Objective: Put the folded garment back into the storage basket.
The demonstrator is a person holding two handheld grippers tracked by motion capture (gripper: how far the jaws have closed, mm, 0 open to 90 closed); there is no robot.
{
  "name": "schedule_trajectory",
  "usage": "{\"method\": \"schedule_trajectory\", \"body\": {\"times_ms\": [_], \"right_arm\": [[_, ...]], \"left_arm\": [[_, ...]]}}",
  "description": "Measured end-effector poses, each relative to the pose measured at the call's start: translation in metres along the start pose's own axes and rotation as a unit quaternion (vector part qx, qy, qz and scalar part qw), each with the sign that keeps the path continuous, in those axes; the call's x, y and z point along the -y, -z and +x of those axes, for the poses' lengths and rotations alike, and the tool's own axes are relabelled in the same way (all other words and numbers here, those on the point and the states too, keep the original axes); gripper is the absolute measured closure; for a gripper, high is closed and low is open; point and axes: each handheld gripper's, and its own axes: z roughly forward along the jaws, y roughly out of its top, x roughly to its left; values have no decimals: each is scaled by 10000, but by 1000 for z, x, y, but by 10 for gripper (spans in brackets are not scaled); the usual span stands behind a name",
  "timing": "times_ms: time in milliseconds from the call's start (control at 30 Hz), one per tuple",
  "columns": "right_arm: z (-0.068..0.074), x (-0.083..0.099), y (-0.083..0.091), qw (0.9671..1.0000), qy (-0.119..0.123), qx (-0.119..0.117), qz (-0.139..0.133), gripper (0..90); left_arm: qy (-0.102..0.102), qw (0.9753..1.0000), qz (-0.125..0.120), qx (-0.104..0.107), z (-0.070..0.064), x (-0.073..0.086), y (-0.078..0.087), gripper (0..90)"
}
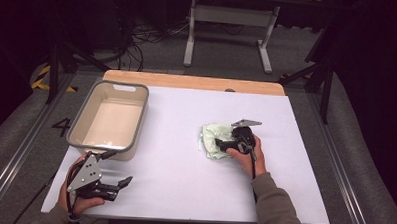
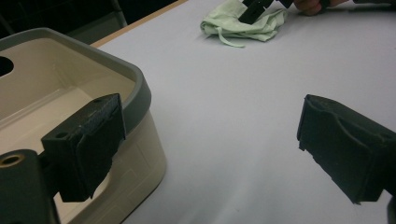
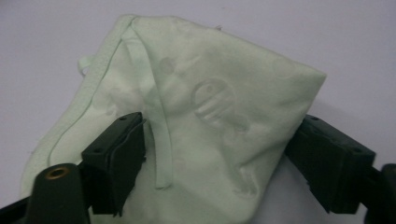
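Right claw (image 3: 215, 163) jaws spread wide, straddling a crumpled pale green cloth (image 3: 196, 112), one jaw over the fabric, the other at its edge; not clamped. Cloth has faint embossed pattern and a loose strap, lies mid-counter (image 1: 183, 191) on the white sheet. Left claw (image 2: 210, 154) wide open, empty, hovering by the near corner of a beige bin (image 2: 140, 88) with grey rim. A "4" (image 1: 62, 127) marked beside the counter's left edge.

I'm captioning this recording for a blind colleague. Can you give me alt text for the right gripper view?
A folded pale green cloth with a faint printed pattern lies on the white table, between the open black jaws of the right gripper. A narrow strap of the same fabric runs down the cloth's front.
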Motion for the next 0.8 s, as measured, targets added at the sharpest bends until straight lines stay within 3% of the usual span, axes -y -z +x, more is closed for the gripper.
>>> {"method": "schedule_trajectory", "body": {"times_ms": [33,100,133,167,200,300,333,400,567,800], "right_arm": [[0,0,0,10000,0,0,0,248],[1,0,1,10000,-2,-83,-2,305],[2,0,2,9999,7,-149,-4,389],[2,0,2,9999,7,-149,-4,389],[3,0,3,9995,-5,-318,-14,518],[3,1,3,9986,-70,-520,-40,596],[2,2,3,9974,-144,-703,-58,667],[0,3,3,9965,-189,-806,-73,700],[1,3,5,9966,-122,-810,-116,740],[1,2,14,9949,-150,-893,-456,768]], "left_arm": [[-28,10000,5,-30,1,0,1,87],[19,10000,-7,-16,2,0,1,87],[9,10000,-13,-46,2,0,1,87],[45,10000,-17,-34,2,1,1,87],[15,10000,-7,-50,2,0,2,89],[1,10000,35,-10,1,0,1,92],[-3,10000,35,-12,1,0,1,91],[-4,10000,27,-36,3,0,2,91],[-8,9999,74,-87,3,0,2,96],[32,9999,-32,-99,3,0,6,99]]}}
